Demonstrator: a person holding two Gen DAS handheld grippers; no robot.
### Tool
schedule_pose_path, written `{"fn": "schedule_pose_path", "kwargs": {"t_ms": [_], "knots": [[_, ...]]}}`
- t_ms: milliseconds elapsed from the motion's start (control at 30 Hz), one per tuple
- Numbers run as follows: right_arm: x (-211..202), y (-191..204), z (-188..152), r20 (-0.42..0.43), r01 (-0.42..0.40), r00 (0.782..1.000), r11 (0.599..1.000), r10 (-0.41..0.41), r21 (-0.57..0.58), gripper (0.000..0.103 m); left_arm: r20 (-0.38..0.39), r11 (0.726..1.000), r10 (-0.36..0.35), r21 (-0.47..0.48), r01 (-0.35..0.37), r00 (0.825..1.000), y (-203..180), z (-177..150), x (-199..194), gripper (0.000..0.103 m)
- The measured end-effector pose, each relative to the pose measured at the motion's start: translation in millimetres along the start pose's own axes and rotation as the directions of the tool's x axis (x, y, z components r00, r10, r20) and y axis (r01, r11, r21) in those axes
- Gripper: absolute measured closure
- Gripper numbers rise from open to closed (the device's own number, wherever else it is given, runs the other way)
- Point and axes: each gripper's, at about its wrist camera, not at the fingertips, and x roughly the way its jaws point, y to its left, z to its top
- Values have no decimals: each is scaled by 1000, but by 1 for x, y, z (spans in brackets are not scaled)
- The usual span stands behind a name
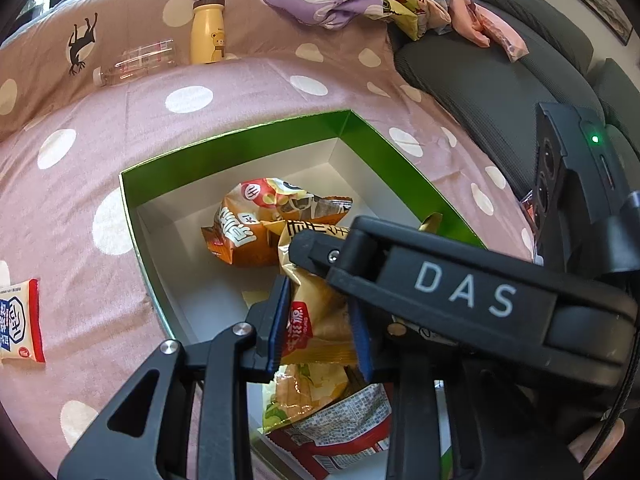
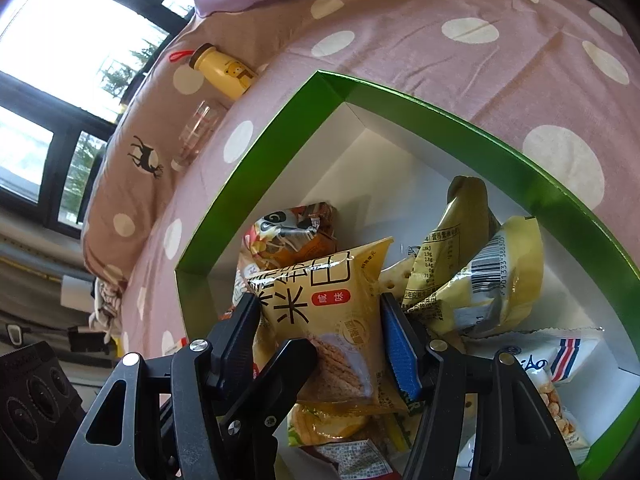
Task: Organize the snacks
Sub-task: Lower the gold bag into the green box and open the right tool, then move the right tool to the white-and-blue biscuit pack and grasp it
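A: Left to right, then. On the bed, at nine o'clock of the left wrist view: one white-and-red snack packet point(image 1: 20, 320), outside the green box point(image 1: 240, 136), likely not yet sorted.

B: Noted. Twelve o'clock?

A: Clear bottle point(image 1: 134, 62) lying flat, yellow bear bottle point(image 1: 207, 32) upright; no snacks, so probably left alone.

B: Centre?

A: Orange snack bag point(image 1: 256, 224) on the box floor. Over it, left claw point(image 1: 320, 320), pads against a golden packet point(image 1: 316, 320), apparently lowering it in.

B: The other?

A: Right claw point(image 2: 320, 336), closed on a yellow rice-cracker packet point(image 2: 320, 312), held above the box interior, presumably for placing. At three o'clock, pale yellow packets point(image 2: 492, 276) lean on the wall.
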Motion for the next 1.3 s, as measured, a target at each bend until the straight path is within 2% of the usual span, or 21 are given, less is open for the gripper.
{"fn": "schedule_pose_path", "kwargs": {"t_ms": [133,233,300,400,467,533,633,733,867,967,1067,1133,1200,1300], "knots": [[-2,6,-2,15,27,1000,999,-27,-25,40,-3,1000,6,-1,-6,1000,3,-3,-7,74],[-11,12,-3,75,26,997,999,-24,-34,28,26,999,34,31,-35,999,5,-5,-20,73],[-23,16,-4,151,16,988,999,-11,-35,17,50,998,52,28,-53,997,12,-5,-33,71],[-39,23,-6,238,9,971,998,4,-56,16,96,999,52,11,-53,994,26,-7,-56,58],[-46,28,-8,276,-17,961,997,36,-71,15,136,997,74,3,-75,988,39,-9,-74,41],[-53,35,-11,297,-41,953,995,65,-88,14,171,991,128,7,-131,977,59,-14,-94,29],[-60,50,-20,309,-53,946,988,96,-145,13,186,971,240,-61,-232,953,104,-25,-117,25],[-60,69,-29,308,-73,942,977,134,-201,11,170,941,323,-165,-296,931,153,-41,-133,22],[-44,99,-47,238,-95,958,958,162,-270,11,139,907,340,-309,-285,930,212,-66,-137,22],[-27,129,-65,186,-97,967,931,171,-353,11,90,883,352,-362,-299,932,234,-72,-131,22],[-5,149,-77,108,-123,978,913,178,-388,11,108,890,316,-378,-255,943,247,-73,-131,22],[16,160,-82,29,-152,984,911,176,-383,11,88,886,301,-395,-244,950,255,-76,-128,23],[39,172,-85,-46,-182,983,910,178,-372,11,86,889,269,-406,-212,959,260,-78,-126,23],[76,195,-87,-170,-219,972,893,163,-394,11,55,883,253,-422,-207,966,266,-77,-114,23]]}}
